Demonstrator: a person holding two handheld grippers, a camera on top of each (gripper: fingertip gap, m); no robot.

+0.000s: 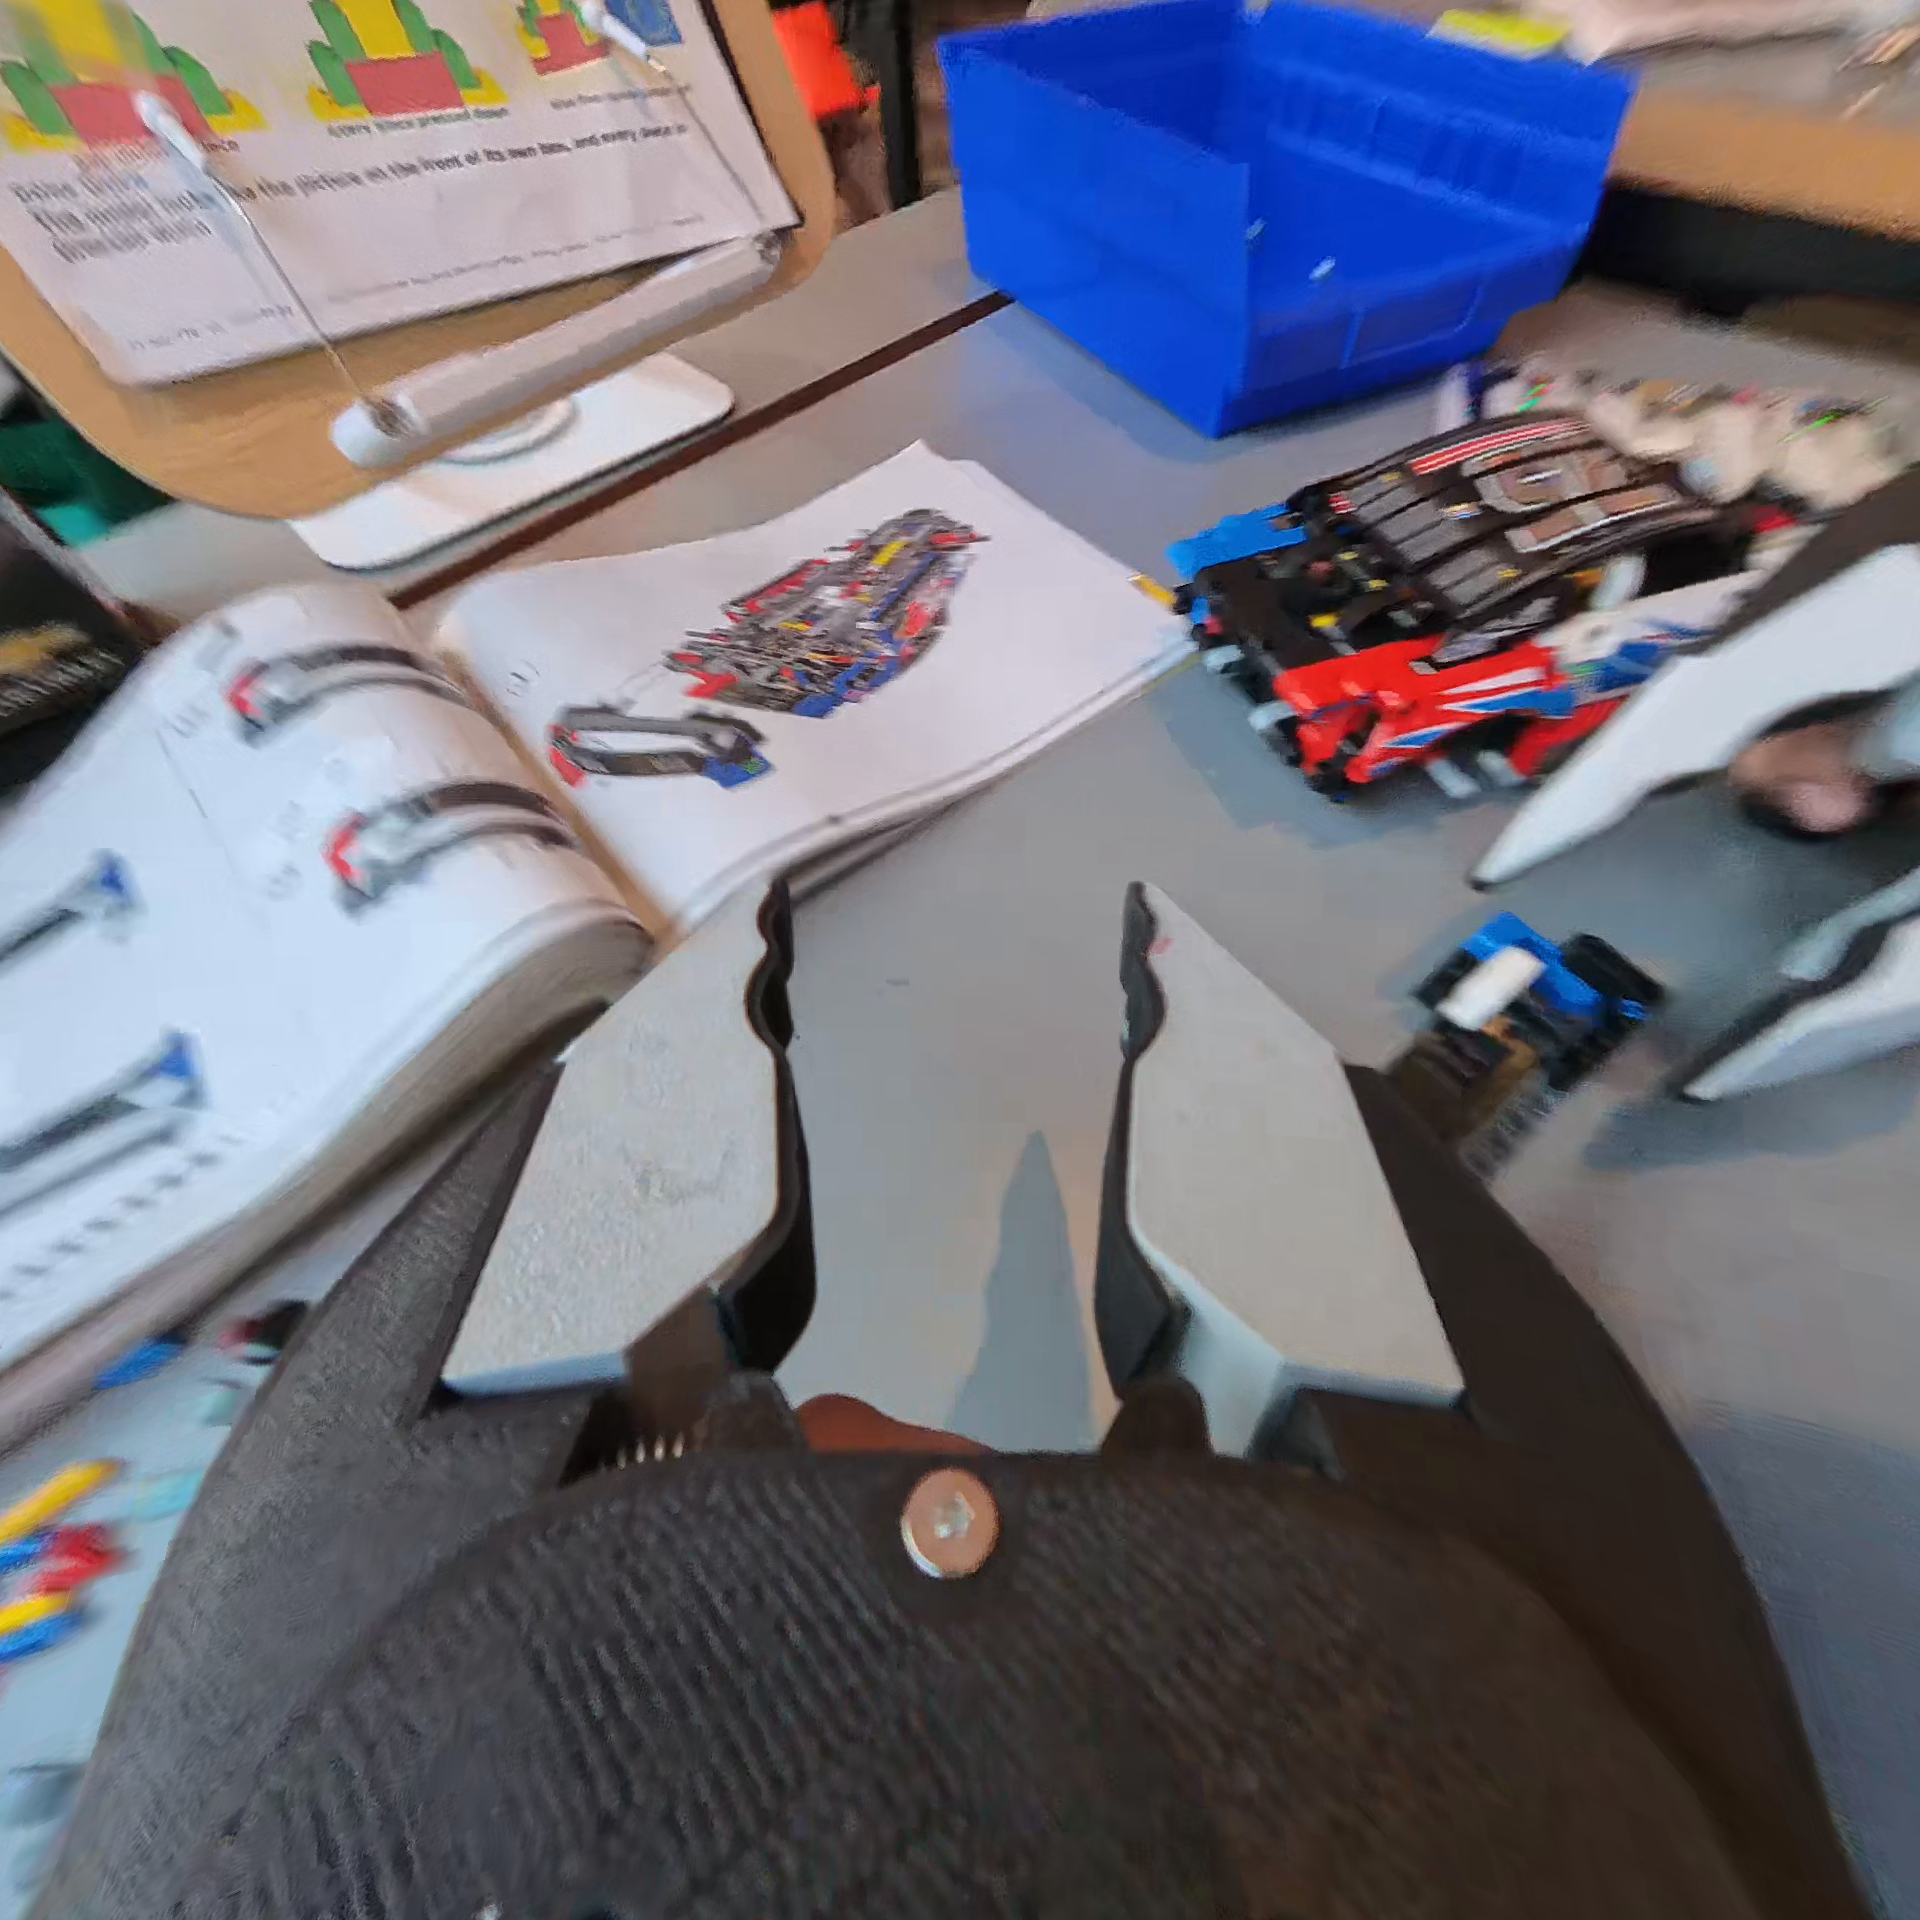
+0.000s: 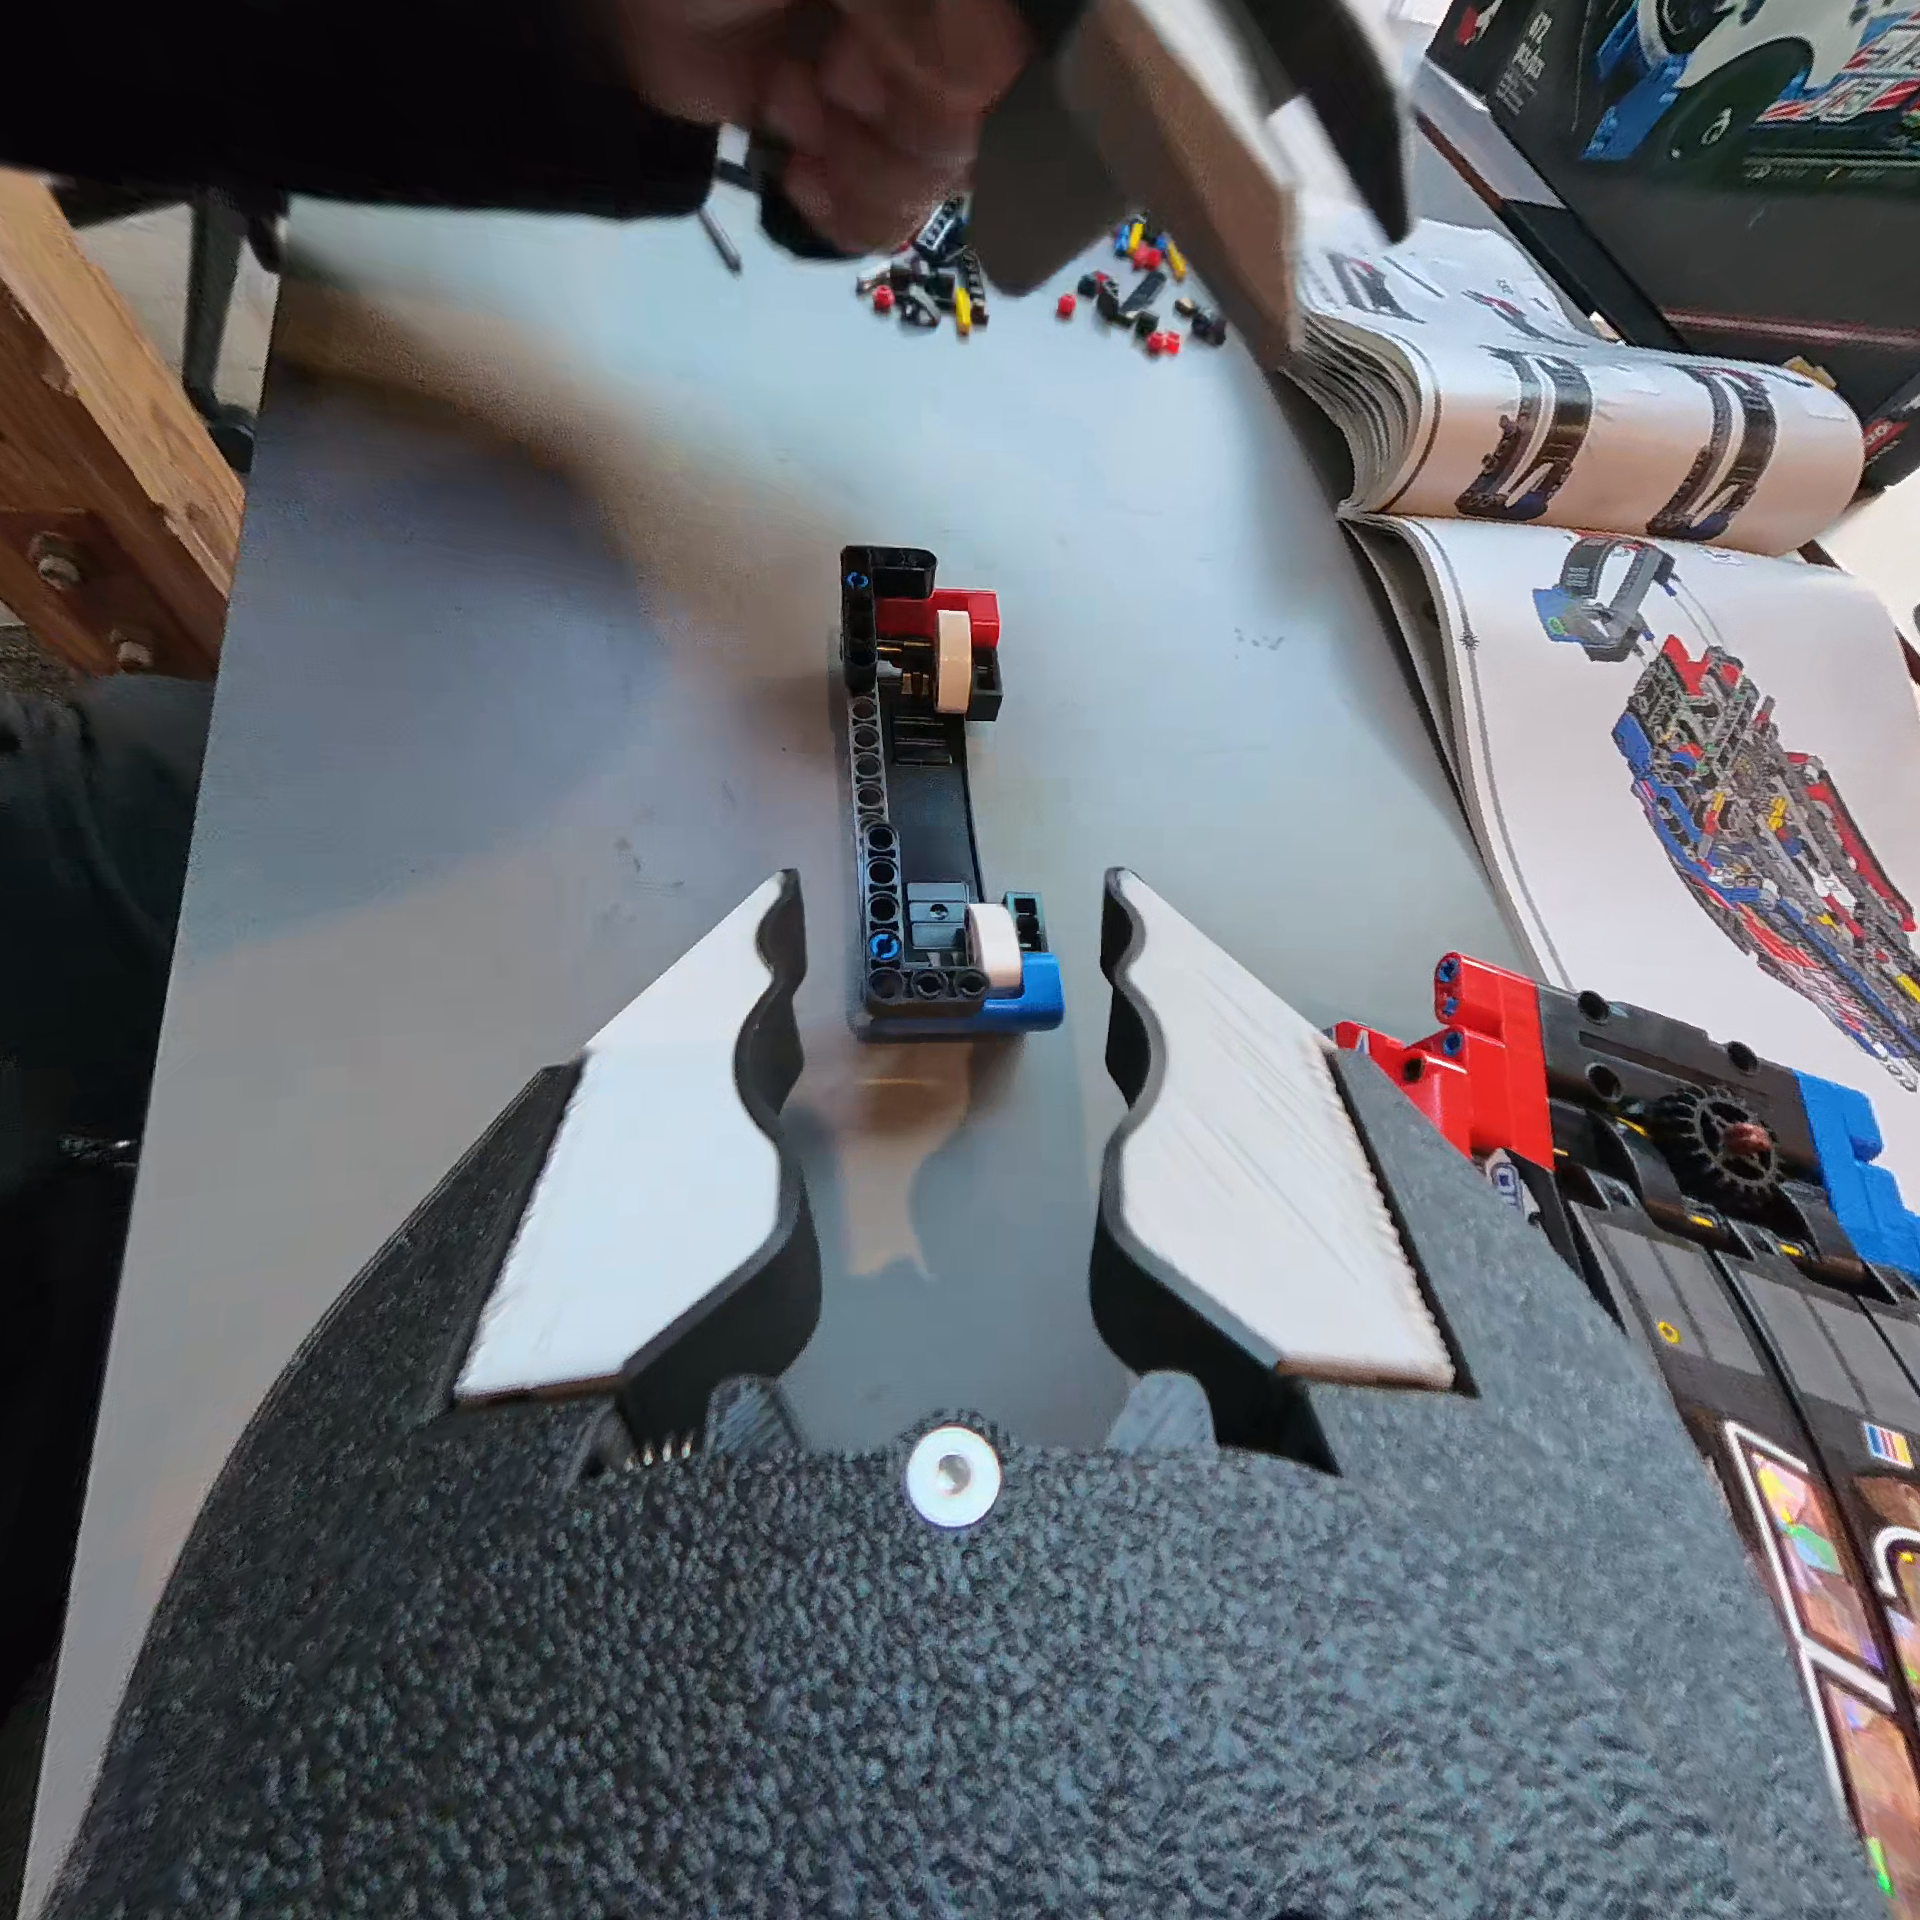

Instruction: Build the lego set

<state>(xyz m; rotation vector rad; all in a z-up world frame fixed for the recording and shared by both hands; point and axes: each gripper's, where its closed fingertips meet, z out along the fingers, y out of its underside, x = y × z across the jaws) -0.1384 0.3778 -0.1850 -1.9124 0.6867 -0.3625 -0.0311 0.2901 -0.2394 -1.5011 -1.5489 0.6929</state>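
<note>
Left wrist view: the left claw point(image 1: 951, 914) hangs open and empty over the grey surface point(image 1: 966, 1039), just right of the open instruction booklet point(image 1: 790, 665); the part-built lego car point(image 1: 1455, 634) stands beyond, before a blue bin point(image 1: 1247, 208). Right wrist view: the right claw point(image 2: 951, 904) gapes empty, its fingertips flanking the near end of a black lego subassembly point(image 2: 920, 790) lying on the surface; loose pieces point(image 2: 1039, 286) lie far off.

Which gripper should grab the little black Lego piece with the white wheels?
The right gripper. Its open fingers already point at the black subassembly lying just ahead. The left gripper is open over bare table, beside the instruction book.
</note>
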